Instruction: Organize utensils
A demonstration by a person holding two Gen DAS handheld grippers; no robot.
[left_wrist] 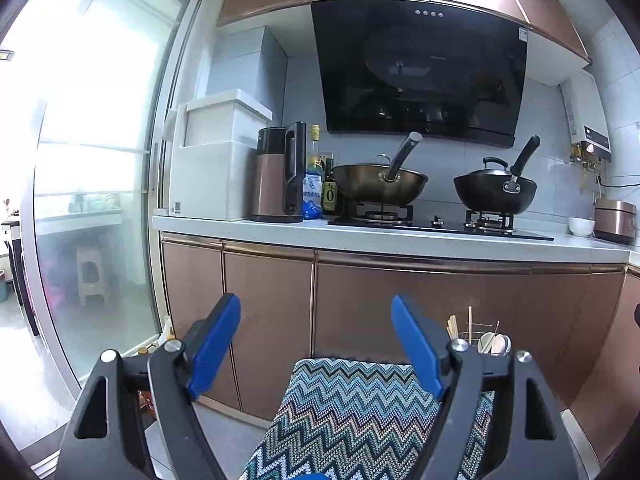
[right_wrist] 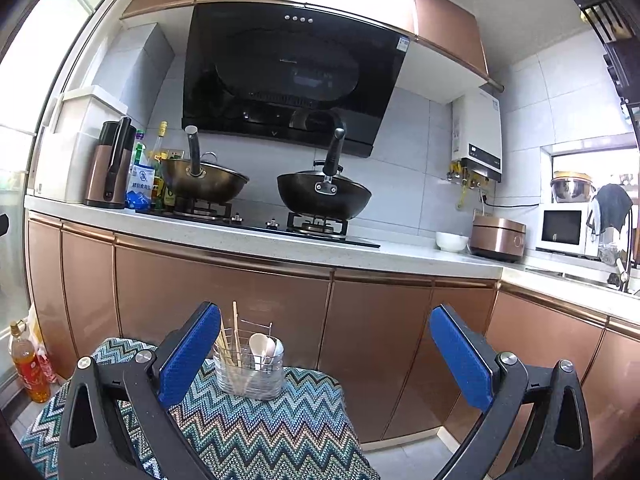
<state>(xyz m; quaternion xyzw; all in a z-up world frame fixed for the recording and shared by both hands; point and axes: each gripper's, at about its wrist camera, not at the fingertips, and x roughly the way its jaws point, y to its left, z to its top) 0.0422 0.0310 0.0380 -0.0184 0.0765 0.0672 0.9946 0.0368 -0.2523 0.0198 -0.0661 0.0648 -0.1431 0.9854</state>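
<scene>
On the zigzag cloth [right_wrist: 256,432] that covers a low surface stands a wire holder [right_wrist: 250,376]. It holds chopsticks [right_wrist: 236,336] and a white spoon [right_wrist: 258,346]. They stand upright inside it, and a few chopsticks lean to the side.

Both tongs are wide apart and hold nothing. The left tongs [left_wrist: 316,344] hang over the near part of the cloth. The right tongs [right_wrist: 324,354] hang a bit past the right edge of the cloth.

I think the job is either just starting or nearly done, because every utensil I can see is in the holder. I cannot see any loose utensils on the cloth.

To do this step well, go slow. The holder looks light and tall, so a bump could tip it over. Come down from above, not from the side. Pick one thin thing at a time, and close the blue pads [right_wrist: 192,356] on its middle so it does not spin or slip.

In the right wrist view, the holder sits just beside the left pad, near the inside of it. So the right tongs need to slide left to get over it. In the left wrist view, the holder [left_wrist: 486,344] peeks out behind the right pad, past the far end of the cloth. So the left tongs need to go right and forward.
</scene>
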